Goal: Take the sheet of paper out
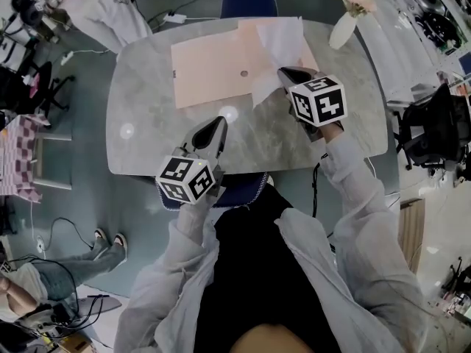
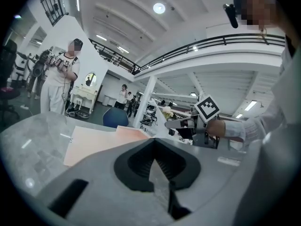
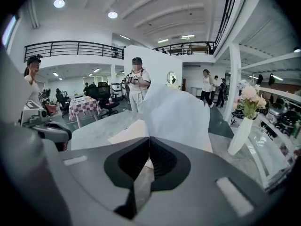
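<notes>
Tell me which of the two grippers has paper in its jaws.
The right gripper: its jaws are shut on the white sheet of paper. The left gripper is shut too, but holds nothing.

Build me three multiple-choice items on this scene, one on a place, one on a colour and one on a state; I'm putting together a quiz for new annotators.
1. Where does the vase stand?
A. on a chair
B. on the floor
C. at the table's far right edge

2. What colour is the envelope?
A. blue
B. peach
C. green

3. How is the right gripper?
A. shut on the sheet of paper
B. wide open and empty
C. shut on the vase

Answers:
1. C: the head view shows it at the table's rim, beyond the right gripper.
2. B: it lies pale peach on the grey tabletop.
3. A: the right gripper view shows white paper standing up from closed jaws.
</notes>
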`<act>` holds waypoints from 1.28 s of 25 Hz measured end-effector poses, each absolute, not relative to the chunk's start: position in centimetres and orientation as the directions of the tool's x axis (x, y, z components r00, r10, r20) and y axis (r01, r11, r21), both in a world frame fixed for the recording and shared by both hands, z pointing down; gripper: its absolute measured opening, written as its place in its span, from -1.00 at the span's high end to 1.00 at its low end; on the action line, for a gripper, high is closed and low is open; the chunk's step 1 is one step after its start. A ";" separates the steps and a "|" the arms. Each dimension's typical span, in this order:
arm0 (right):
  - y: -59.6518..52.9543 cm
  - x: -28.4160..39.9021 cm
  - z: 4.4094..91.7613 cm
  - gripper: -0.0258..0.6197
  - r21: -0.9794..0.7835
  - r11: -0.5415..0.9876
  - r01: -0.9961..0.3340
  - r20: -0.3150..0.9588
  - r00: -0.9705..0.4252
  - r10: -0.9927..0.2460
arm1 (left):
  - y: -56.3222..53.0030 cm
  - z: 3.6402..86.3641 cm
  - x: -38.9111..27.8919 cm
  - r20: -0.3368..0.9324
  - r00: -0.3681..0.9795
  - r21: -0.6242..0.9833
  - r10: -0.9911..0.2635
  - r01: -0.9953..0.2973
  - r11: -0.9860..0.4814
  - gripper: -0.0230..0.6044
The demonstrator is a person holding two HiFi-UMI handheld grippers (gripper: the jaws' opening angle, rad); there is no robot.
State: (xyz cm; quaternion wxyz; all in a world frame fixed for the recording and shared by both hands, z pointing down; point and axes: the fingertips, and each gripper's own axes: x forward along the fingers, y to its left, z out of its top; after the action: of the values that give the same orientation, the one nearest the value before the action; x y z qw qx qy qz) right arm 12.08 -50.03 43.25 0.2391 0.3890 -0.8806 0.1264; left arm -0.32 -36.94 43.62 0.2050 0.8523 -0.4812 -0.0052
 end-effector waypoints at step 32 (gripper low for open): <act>-32.4 22.3 38.6 0.87 -0.418 0.356 -0.836 0.196 -0.465 -0.863 | -31.7 40.7 -0.4 0.131 0.634 0.336 -0.763 -0.752 -0.567 0.93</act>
State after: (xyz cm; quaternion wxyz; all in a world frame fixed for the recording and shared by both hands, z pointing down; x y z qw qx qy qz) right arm 22.31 -32.37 38.57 -0.0290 0.5161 -0.8229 0.2358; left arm -0.37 -31.75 40.74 0.1830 0.8850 -0.4278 -0.0146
